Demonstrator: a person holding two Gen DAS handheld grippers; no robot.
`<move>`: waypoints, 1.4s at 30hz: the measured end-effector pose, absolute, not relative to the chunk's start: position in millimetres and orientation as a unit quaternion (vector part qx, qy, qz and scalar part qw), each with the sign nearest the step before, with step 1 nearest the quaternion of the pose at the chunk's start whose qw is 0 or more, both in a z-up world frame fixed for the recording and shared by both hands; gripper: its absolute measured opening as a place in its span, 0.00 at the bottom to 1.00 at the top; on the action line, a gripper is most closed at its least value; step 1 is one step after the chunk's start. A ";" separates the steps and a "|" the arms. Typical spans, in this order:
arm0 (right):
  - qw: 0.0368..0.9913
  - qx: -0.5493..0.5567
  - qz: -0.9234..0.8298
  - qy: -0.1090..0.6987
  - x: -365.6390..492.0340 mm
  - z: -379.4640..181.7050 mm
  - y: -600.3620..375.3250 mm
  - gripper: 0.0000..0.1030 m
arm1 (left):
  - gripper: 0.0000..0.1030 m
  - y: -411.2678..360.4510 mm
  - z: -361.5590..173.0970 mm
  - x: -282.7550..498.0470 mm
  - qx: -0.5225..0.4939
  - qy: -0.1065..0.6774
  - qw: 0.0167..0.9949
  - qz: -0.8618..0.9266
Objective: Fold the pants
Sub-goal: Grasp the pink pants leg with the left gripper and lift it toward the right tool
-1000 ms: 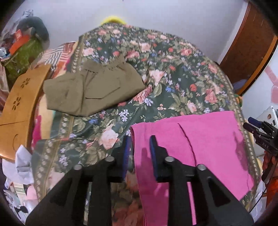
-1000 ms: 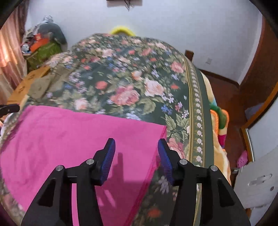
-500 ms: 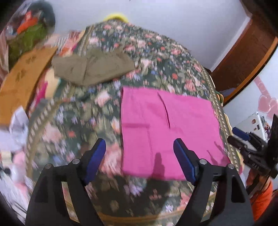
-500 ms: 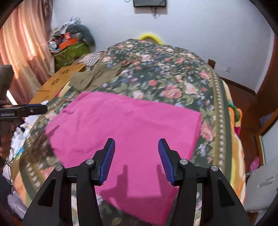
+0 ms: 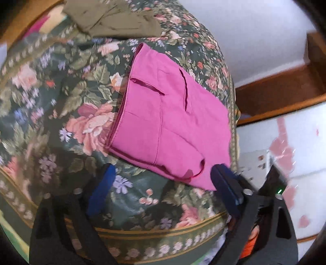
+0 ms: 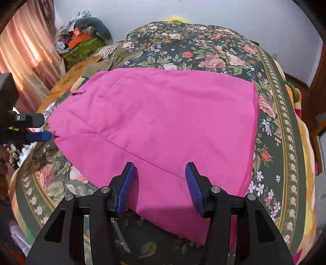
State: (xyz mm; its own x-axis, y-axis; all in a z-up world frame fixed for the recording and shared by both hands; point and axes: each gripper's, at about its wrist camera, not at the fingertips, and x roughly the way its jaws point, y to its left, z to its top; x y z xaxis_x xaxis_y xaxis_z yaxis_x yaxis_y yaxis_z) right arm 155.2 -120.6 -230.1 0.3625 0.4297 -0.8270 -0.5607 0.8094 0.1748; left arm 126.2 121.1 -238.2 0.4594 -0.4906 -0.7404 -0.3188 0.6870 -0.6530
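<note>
Since a second ago you have been pulling both grippers back toward the near edge of the bed, and the left one has let its fingers spread from a narrow gap. Your left gripper (image 5: 161, 183) is still opening its fingers, now standing wide, with nothing pinched; the near corner of the pink pants (image 5: 169, 122) is lying just by its right finger, though I cannot tell whether they touch. Your right gripper (image 6: 161, 187) is holding its fingers partly apart above the near hem of the pink pants (image 6: 154, 126), gripping nothing. The pants are lying flat as a folded rectangle across the near half of the bed (image 6: 281, 122), reaching close to its near edge. Judging by that shape, at least one fold is looking done and laid down; another fold or a final smoothing is probably what is remaining. Farther on, olive pants (image 5: 114, 18) are sitting already folded near the bed's far left edge.
</note>
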 end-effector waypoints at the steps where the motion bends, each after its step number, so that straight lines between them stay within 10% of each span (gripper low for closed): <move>1: 0.822 -0.066 0.302 0.478 154.9 -230.3 -120.6 0.46 | 0.99 122.4 -240.5 128.0 -0.405 0.514 0.754 -0.058; 11: 0.820 -0.055 0.312 0.476 156.0 -233.8 -125.0 0.46 | 0.86 125.4 -242.6 152.6 -0.421 0.507 0.750 -0.041; 14: 0.820 -0.053 0.312 0.476 155.6 -233.6 -125.5 0.46 | 0.29 129.1 -240.3 155.2 -0.400 0.523 0.753 0.000; 15: 0.820 -0.052 0.313 0.476 155.8 -233.6 -125.4 0.46 | 0.24 128.9 -241.6 155.8 -0.393 0.530 0.751 0.008; 31: 0.822 -0.083 0.293 0.481 131.3 -226.8 -161.8 0.46 | 0.17 13.6 -168.3 126.2 0.103 0.418 0.900 0.069; 42: 0.828 -0.005 0.277 0.488 131.4 -234.7 -195.2 0.46 | 0.15 -48.8 -116.4 151.7 0.086 0.385 0.918 -0.042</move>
